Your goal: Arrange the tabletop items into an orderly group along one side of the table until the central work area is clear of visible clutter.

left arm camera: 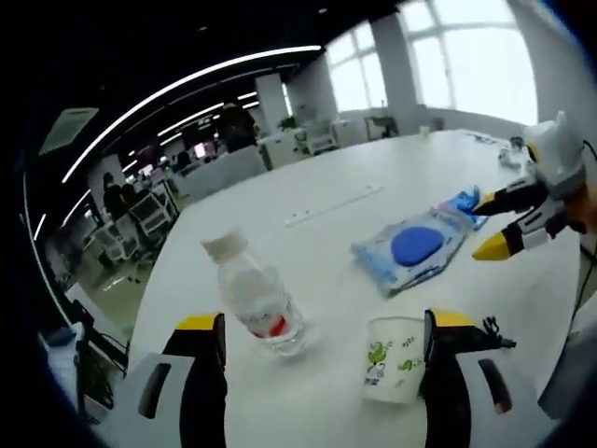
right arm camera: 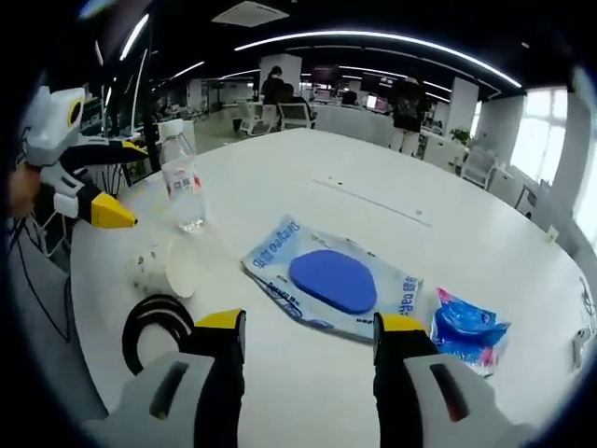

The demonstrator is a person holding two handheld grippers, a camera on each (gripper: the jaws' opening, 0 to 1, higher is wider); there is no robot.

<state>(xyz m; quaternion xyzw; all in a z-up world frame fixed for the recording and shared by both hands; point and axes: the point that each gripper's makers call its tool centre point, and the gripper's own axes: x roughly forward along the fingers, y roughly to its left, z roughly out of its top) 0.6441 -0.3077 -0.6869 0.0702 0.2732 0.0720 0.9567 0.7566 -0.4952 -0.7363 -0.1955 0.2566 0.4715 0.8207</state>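
The left claw (left arm camera: 322, 359) stands wide and empty, with the water bottle (left arm camera: 256, 299) and paper cup (left arm camera: 392, 359) just ahead between its jaws — nearer than the wipes pack (left arm camera: 415, 245). The right claw (right arm camera: 308, 341), also wide, faces that pack's long side on the bench (right arm camera: 466, 233).

Right gripper (right arm camera: 311, 338) at bottom, yellow-tipped jaws apart, nothing between them, hovering over white table (right arm camera: 392, 177). Just beyond the jaws, flat wet-wipes pack (right arm camera: 328, 279) with blue oval lid. To its right, near the table edge, small crumpled blue packet (right arm camera: 469, 327). Left of the pack, paper cup (right arm camera: 166, 269) on its side, mouth toward the camera. Beyond the cup, upright clear water bottle (right arm camera: 181, 183) with white cap. Black cable loop (right arm camera: 155, 329) beside the left jaw. Left gripper (right arm camera: 86, 181) entering from the left edge, jaws apart, near the bottle. Office desks, chairs and people in the background.
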